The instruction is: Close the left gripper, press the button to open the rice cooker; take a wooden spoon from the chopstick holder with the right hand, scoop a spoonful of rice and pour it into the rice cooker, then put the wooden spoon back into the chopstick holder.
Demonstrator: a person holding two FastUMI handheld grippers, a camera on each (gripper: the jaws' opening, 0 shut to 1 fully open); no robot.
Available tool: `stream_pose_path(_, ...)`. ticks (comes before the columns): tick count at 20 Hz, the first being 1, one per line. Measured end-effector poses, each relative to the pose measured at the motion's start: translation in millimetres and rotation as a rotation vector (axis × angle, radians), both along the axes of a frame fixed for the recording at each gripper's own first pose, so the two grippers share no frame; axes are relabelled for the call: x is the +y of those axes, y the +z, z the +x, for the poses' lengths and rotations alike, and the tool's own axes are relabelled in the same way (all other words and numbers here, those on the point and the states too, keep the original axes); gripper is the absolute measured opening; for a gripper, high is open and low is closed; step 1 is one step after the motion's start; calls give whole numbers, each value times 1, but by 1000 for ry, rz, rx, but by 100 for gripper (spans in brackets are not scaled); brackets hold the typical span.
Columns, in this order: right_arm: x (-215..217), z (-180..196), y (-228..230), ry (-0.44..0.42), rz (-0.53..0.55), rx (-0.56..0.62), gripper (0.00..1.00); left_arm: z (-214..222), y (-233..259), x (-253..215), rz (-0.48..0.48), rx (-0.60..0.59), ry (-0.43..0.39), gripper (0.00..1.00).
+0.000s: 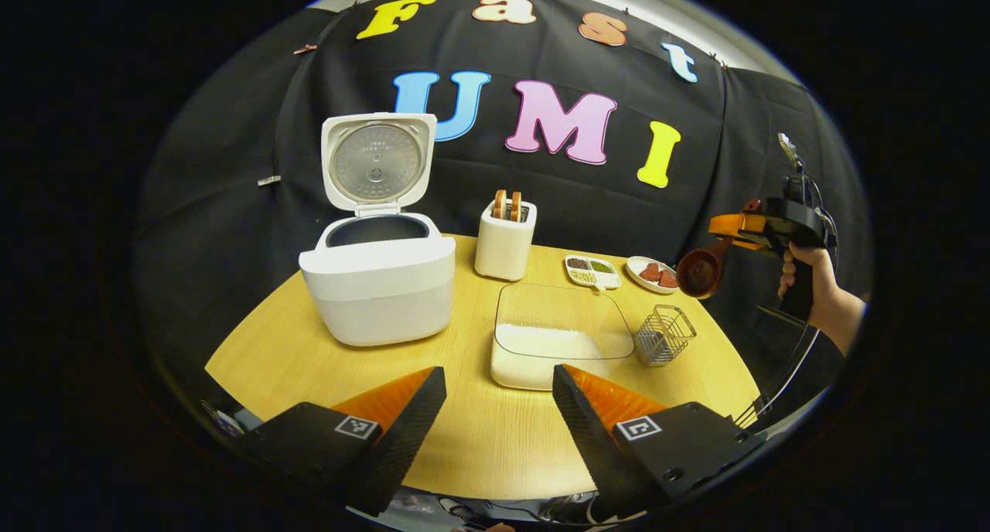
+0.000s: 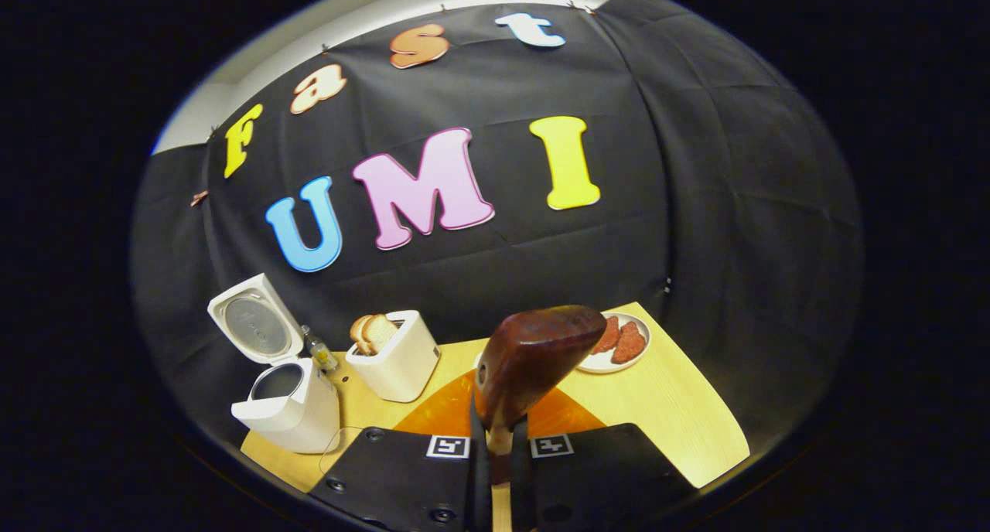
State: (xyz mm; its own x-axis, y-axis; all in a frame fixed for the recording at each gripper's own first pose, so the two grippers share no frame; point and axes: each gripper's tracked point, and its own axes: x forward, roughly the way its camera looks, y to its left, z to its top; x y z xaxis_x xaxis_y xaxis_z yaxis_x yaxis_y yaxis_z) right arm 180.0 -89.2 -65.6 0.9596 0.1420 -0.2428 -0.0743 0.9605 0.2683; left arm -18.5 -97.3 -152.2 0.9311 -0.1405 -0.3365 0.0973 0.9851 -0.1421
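The white rice cooker (image 1: pixel 379 281) stands at the table's left with its lid (image 1: pixel 377 161) swung up and the dark inner pot showing; it is also at the lower left in the right gripper view (image 2: pixel 288 408). My right gripper (image 2: pixel 499 439) is shut on the handle of the wooden spoon (image 2: pixel 534 358), whose bowl rises in front of the camera. In the left gripper view that gripper (image 1: pixel 739 230) hangs in the air at the far right, holding the spoon (image 1: pixel 702 271) above the wire chopstick holder (image 1: pixel 663 335). A clear box of rice (image 1: pixel 553 339) sits mid-table. My left gripper (image 1: pixel 499 408) is open, low over the near table edge.
A white toaster (image 1: pixel 505 238) with bread slices stands behind the rice box. A divided dish (image 1: pixel 592 271) and a plate of red slices (image 1: pixel 652 274) lie at the back right. A hand (image 1: pixel 812 284) grips the right gripper's handle. A small bottle (image 2: pixel 319 352) stands beside the cooker.
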Motion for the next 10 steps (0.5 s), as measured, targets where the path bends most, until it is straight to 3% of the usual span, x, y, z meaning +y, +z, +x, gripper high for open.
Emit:
stream_pose_path(3,-19,7,-34,-24,76,68,14,0,9,-18,-26,-3,58,96)
stream_pose_path(10,-28,19,-99,-23,118,184,14,-14,30,-44,-131,-9,188,96)
